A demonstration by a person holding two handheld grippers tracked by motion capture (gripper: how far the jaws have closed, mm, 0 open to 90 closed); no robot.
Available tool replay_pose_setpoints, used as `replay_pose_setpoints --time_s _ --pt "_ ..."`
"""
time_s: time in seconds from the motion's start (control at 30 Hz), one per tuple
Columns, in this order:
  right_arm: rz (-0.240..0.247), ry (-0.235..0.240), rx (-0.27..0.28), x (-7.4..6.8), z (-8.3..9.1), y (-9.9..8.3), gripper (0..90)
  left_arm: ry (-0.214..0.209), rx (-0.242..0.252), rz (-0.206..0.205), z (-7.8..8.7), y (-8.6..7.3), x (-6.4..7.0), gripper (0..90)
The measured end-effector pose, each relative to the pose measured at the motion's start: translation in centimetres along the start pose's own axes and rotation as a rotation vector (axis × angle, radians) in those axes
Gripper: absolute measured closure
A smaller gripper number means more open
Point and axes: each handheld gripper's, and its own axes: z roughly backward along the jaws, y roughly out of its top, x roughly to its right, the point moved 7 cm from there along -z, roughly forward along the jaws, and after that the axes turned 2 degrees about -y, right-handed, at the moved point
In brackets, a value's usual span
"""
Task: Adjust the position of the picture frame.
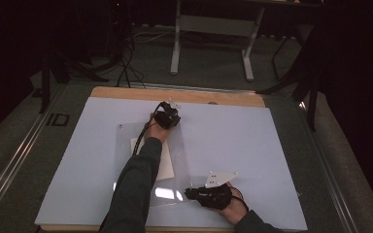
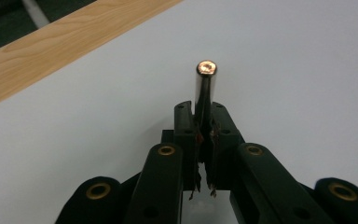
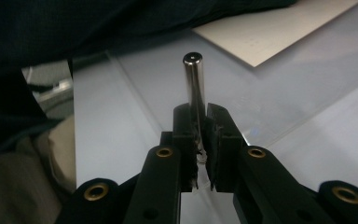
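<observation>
Left gripper: I have my left gripper reached far out over the pale blue-white board, near the light wooden table edge at the far side. Its jaws are pinched together on a short dark metal rod with a copper-coloured end face, which sticks out forward between the tips in the left gripper view.

Right gripper: my right gripper sits low at the near side of the board, pointing left. Its jaws are closed tight on a short shiny steel rod with a silvery end face, seen standing out past the tips in the right gripper view.

Clear sheet: a transparent rectangular plastic sheet lies flat on the board between the two grippers; the steel rod's tip is over its near corner.

Paper: a cream-white sheet of paper lies under the clear sheet, partly hidden by my dark left sleeve.

Spacing: the two grippers are well apart, at opposite corners of the clear sheet.
</observation>
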Motion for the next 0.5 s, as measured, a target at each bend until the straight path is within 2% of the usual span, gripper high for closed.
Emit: replay_pose_setpoints --time_s 0.1,0.13,0.23,0.37,0.5 --pt "-0.026 -0.021 0.026 0.6 0.9 0.3 83.2 0.013 -0.003 0.023 0.9 -0.1 -1.1 84.7" --pt "-0.021 -0.037 0.026 0.9 1.2 0.4 83.0 0.016 -0.008 0.034 1.3 -0.2 -1.6 84.6" --pt "-0.05 -0.072 0.048 2.1 2.1 0.6 82.4 0.028 -0.017 0.054 2.4 -0.6 -2.9 84.6" --pt "-0.075 -0.121 0.077 3.7 3.5 1.0 82.2 0.031 -0.012 0.076 3.9 -1.3 -4.2 84.6" --pt "-0.106 -0.176 0.108 5.4 4.7 1.5 81.6 0.009 -0.004 0.101 5.4 -1.9 -5.3 85.0"
